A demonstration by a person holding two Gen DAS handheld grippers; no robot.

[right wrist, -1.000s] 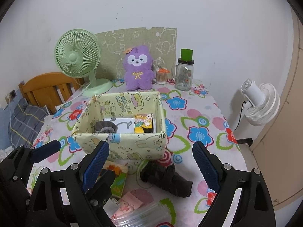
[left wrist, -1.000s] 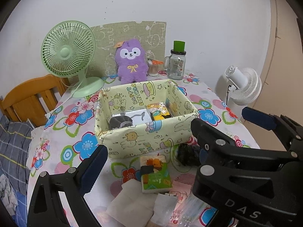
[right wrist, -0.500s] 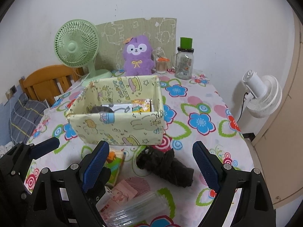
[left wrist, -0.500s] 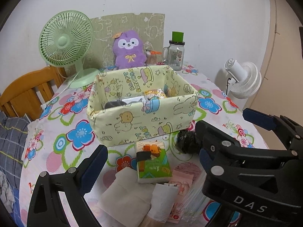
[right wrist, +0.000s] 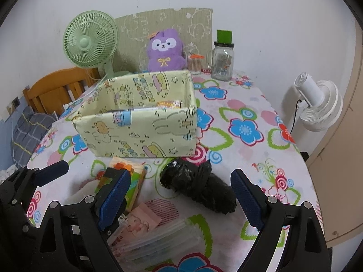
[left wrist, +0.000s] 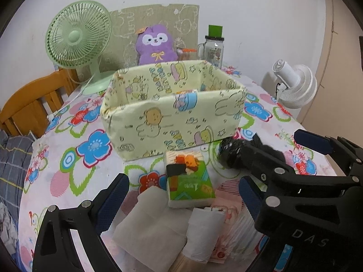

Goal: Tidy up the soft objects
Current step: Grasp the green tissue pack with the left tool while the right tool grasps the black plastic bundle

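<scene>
A pale yellow fabric box (left wrist: 172, 113) stands mid-table, and little of its contents shows over the wall. In front of it lie a green tissue pack (left wrist: 188, 179), a white folded cloth (left wrist: 147, 233), a white roll (left wrist: 202, 233) and a black crumpled bundle (right wrist: 197, 185). My left gripper (left wrist: 181, 199) hangs open above the tissue pack and cloth, touching nothing. My right gripper (right wrist: 181, 197) is open too, and the black bundle lies between its fingers in that view, clear of the pads. The two grippers sit close side by side.
At the back stand a green desk fan (left wrist: 78, 36), a purple plush (left wrist: 156, 45) and a glass jar (right wrist: 222, 61). A pink packet (right wrist: 140, 222) and clear plastic sleeves (right wrist: 158, 242) lie near the front. The table edge (right wrist: 304, 165) runs on the right, with a white fan (right wrist: 317, 104) beyond it.
Both grippers have come down toward the table. The box now shows more from the side, hiding its contents. Both stay open.
</scene>
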